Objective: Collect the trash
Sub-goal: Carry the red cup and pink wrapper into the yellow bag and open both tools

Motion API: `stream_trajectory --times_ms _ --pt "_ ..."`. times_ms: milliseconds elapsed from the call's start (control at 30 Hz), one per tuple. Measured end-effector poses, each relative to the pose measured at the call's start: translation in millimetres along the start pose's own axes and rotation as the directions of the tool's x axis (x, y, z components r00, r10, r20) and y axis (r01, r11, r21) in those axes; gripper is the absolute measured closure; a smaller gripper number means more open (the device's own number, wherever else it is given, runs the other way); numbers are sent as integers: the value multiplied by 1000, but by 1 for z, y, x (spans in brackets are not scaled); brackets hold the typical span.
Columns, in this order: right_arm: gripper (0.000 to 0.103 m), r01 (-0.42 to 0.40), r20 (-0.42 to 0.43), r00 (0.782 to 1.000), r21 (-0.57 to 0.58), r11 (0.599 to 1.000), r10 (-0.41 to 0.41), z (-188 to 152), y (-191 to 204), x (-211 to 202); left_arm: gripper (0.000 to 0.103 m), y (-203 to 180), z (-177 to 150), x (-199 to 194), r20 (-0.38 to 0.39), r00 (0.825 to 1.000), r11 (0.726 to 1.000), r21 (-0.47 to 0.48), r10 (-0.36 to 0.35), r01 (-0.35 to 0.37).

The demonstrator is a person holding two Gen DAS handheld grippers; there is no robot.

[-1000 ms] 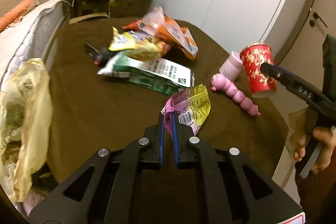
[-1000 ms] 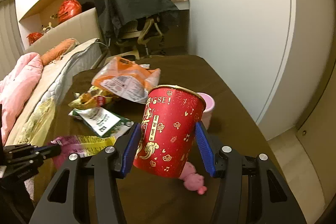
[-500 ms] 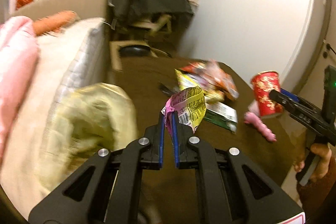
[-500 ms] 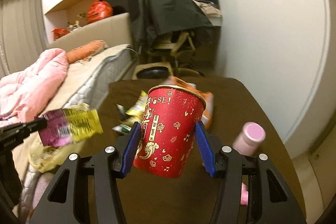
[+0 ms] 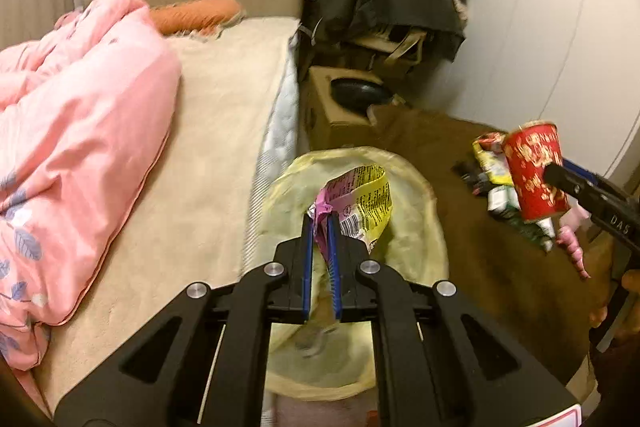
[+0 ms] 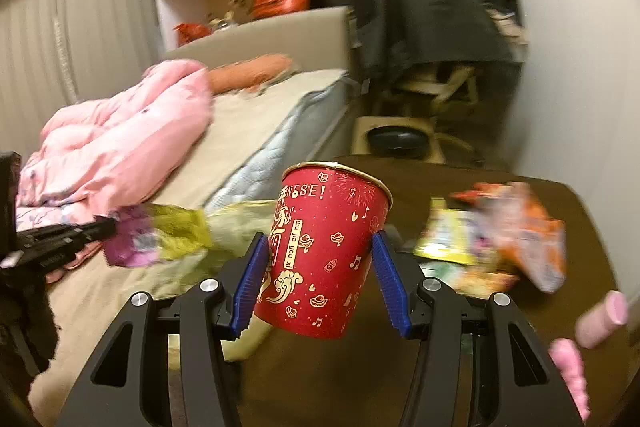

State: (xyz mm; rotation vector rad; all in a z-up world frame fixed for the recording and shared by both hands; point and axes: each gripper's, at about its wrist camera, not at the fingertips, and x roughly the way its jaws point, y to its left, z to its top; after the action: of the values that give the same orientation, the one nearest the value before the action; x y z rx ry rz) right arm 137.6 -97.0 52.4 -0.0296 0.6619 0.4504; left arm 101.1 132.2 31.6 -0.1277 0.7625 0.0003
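At frame centre, my left hand-held gripper (image 5: 320, 227) pinches a wrapper (image 5: 360, 199) over the bag (image 5: 416, 227); my right hand-held gripper (image 6: 316, 259) clamps a red cup (image 6: 324, 251).

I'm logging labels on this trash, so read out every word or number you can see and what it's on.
"NESE!": red paper cup, the start cut off at its edge.
"DAS": black arm of the right gripper.
Gold characters on the cup: too stylised to read.
Print and barcode on the yellow-pink wrapper: too small.
Table wrappers: blurred.
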Motion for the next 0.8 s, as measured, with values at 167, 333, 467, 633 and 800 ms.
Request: stream_trajectory --times_ms 167,333,467,633,800 --pt "53 -110 -78 991 -20 994 108 -2 38 52 96 27 -16 22 -68 997 999 -40 -21 18" --pt "53 -130 -168 978 -51 990 120 -18 57 99 96 34 -26 47 -125 989 995 -73 -81 73" --pt "53 -99 -225 970 -45 994 86 -30 42 120 96 32 -29 71 -166 981 993 -79 -97 85" --pt "53 -67 -264 963 -48 997 52 -43 28 131 96 31 -34 99 -218 972 995 -72 -87 73" --pt "53 -75 -266 962 -71 995 53 -49 22 131 96 29 -30 111 -236 967 994 -85 -92 74"
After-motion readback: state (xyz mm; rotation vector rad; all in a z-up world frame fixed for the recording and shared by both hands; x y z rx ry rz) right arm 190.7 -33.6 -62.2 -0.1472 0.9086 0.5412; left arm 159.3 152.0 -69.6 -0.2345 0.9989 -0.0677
